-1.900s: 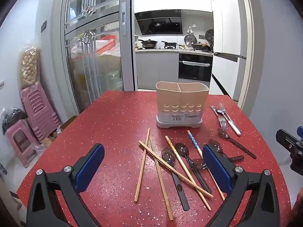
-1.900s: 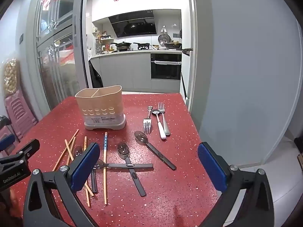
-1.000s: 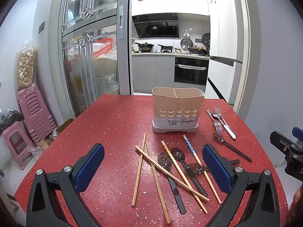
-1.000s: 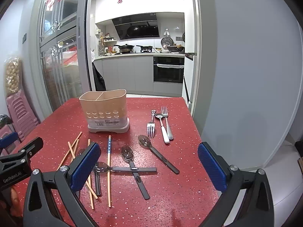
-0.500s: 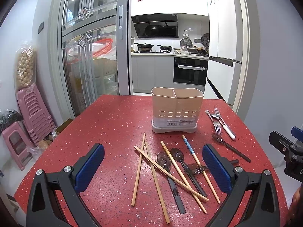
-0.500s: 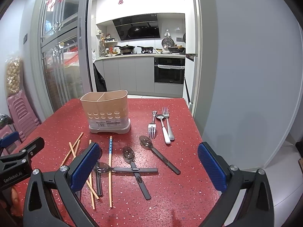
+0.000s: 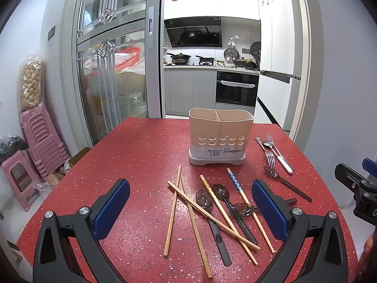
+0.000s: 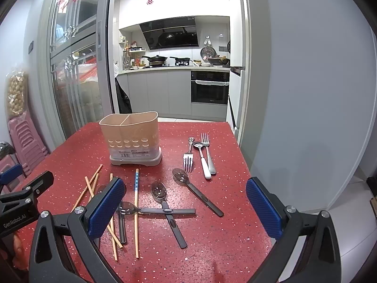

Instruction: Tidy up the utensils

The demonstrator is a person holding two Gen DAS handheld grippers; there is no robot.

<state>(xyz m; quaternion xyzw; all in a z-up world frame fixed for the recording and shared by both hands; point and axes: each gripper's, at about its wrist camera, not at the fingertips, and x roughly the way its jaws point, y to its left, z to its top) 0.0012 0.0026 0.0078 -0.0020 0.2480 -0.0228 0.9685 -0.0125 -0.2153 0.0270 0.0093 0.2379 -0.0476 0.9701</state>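
A beige two-compartment utensil holder (image 7: pixel 221 136) (image 8: pixel 132 139) stands upright on the red speckled table (image 7: pixel 141 155). In front of it lie several wooden chopsticks (image 7: pixel 173 210) (image 8: pixel 89 188), a blue-patterned chopstick (image 7: pixel 238 186) (image 8: pixel 136 188) and dark plastic spoons (image 7: pixel 205 200) (image 8: pixel 160 192). Metal forks and a white-handled spoon (image 7: pixel 274 153) (image 8: pixel 202 155) lie to the right. My left gripper (image 7: pixel 190 207) hangs open above the chopsticks. My right gripper (image 8: pixel 185 202) is open over the dark spoons. Neither holds anything.
The table's right edge (image 8: pixel 245 165) runs close to a grey wall. Stacked pink stools (image 7: pixel 40 139) stand on the floor at left beside a glass sliding door (image 7: pixel 113 75). A kitchen lies beyond the doorway.
Both views have risen and levelled slightly, so the holder and utensils sit a little lower in frame. No utensil has moved and both grippers stayed open.
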